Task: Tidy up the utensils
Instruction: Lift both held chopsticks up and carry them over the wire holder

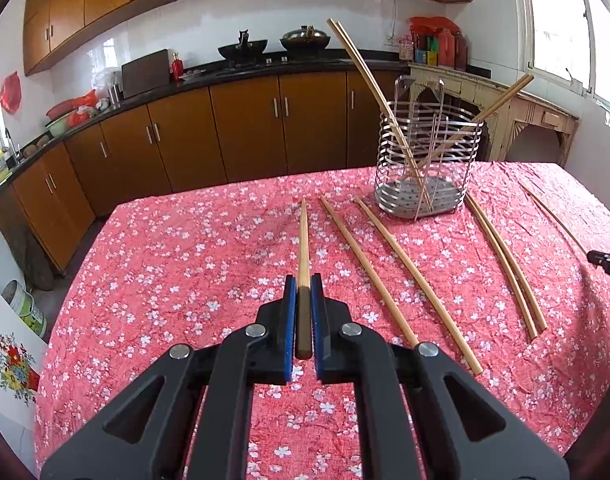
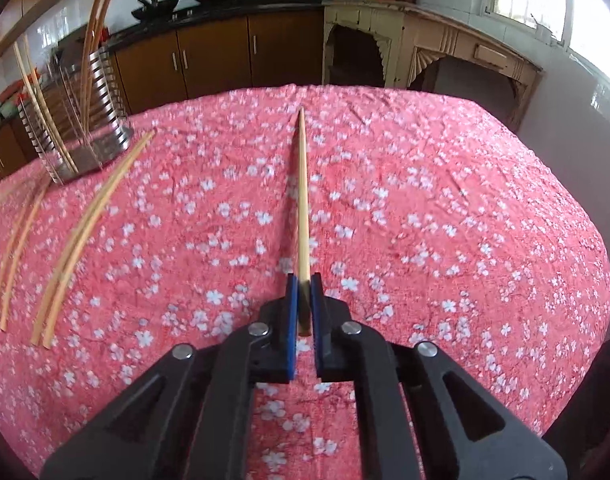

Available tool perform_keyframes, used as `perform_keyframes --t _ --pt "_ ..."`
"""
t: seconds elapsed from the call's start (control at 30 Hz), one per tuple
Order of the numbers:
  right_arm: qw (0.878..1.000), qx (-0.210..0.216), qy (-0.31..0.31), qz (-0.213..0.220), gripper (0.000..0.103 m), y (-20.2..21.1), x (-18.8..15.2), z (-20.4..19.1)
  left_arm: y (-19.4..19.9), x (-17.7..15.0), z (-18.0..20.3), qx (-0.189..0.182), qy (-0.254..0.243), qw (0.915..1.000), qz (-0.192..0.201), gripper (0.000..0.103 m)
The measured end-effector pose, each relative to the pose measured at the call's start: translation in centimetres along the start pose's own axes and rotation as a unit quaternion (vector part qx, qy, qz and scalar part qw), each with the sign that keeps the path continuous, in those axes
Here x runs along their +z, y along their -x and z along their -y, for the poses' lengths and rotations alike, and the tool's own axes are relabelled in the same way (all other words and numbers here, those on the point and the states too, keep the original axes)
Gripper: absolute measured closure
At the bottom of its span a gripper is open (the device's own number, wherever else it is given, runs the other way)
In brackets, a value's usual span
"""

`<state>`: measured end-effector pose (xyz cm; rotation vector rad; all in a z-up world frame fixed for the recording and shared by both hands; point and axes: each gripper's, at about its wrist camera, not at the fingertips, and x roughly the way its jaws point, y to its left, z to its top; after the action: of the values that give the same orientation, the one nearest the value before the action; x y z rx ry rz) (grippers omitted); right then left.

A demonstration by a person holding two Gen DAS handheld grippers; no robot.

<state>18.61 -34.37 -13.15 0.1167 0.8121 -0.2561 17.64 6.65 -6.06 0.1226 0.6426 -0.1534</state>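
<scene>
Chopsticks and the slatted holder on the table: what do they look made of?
Chopsticks: pale tan, matte, slightly bowed, likely bamboo or wood; the one in the left gripper has a darker end. Holder: shiny silver bands and a perforated base, probably stainless steel.

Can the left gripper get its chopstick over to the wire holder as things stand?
Probably yes. The left gripper is shut on a chopstick, and the wire holder stands ahead to its right with an open top. Only loose chopsticks lie flat on the cloth between, easily cleared by lifting.
</scene>
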Motion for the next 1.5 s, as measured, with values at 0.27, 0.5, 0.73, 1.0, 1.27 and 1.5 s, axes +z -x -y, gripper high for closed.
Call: perform_keyframes --t 0.27,0.5,0.73,1.0,1.27,1.5 --pt "0.994 0.005 -0.012 0.108 0.096 5.6 2.7 0.6 1.9 1.1 -0.6 0.003 0.017 0.9989 0.043 0.096" --pt "0.981 0.019 -0.022 0.194 0.096 9.8 5.2 0.8 3.6 2.0 -1.2 0.009 0.036 0.9953 0.089 0.096" --pt "0.969 0.036 -0.043 0.240 0.096 11.9 7.4 1.1 4.9 3.4 -1.8 0.015 0.056 0.9891 0.135 0.096" --pt "0.963 0.063 -0.047 0.256 0.096 13.5 9.1 0.4 5.5 5.0 -2.1 0.023 0.070 0.9849 0.156 0.096" --pt "0.958 0.097 -0.044 0.267 0.096 14.9 9.8 -0.3 6.5 6.2 -1.9 0.024 0.079 0.9807 0.177 0.096" --pt "0.952 0.130 -0.040 0.274 0.096 16.2 9.8 -0.6 7.0 6.6 -1.8 0.023 0.078 0.9796 0.184 0.096"
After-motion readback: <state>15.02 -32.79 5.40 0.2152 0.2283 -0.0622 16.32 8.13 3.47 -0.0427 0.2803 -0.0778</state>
